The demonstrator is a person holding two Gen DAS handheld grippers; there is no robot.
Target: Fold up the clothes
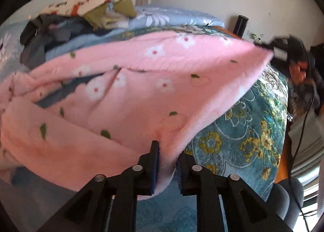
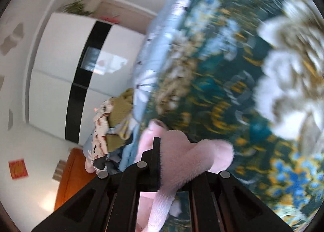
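A pink fleece garment (image 1: 129, 94), printed with white flowers and small green leaves, is spread in loose folds across a teal floral bedspread (image 1: 249, 130), and its near hem is seen hanging down into the left gripper (image 1: 168, 157). There the jaws stand a little apart: the fleece edge lies between them, close against the blue pad of the left-hand finger, while a narrow gap shows beside the right-hand finger, so the cloth sits in the opening without being visibly pinched from both sides. From that point the garment rises and stretches away toward the upper right of the left wrist view, where its far corner is pulled up into a taut point; what holds that corner is blurred and cannot be made out. In the right wrist view, a thick bunch of the same pink fleece is clamped in the right gripper (image 2: 172, 151); the jaws are closed on it, the fabric bulges out over the right-hand finger and hides it, and a strip of ribbed pink trim hangs below between the gripper arms. Behind the garment, a pile of other clothes (image 1: 81, 13) is heaped on a pale blue quilt (image 1: 174, 15) at the far side of the bed. The right wrist view is strongly blurred; a white wardrobe with a black stripe (image 2: 81, 66) is seen to its left.
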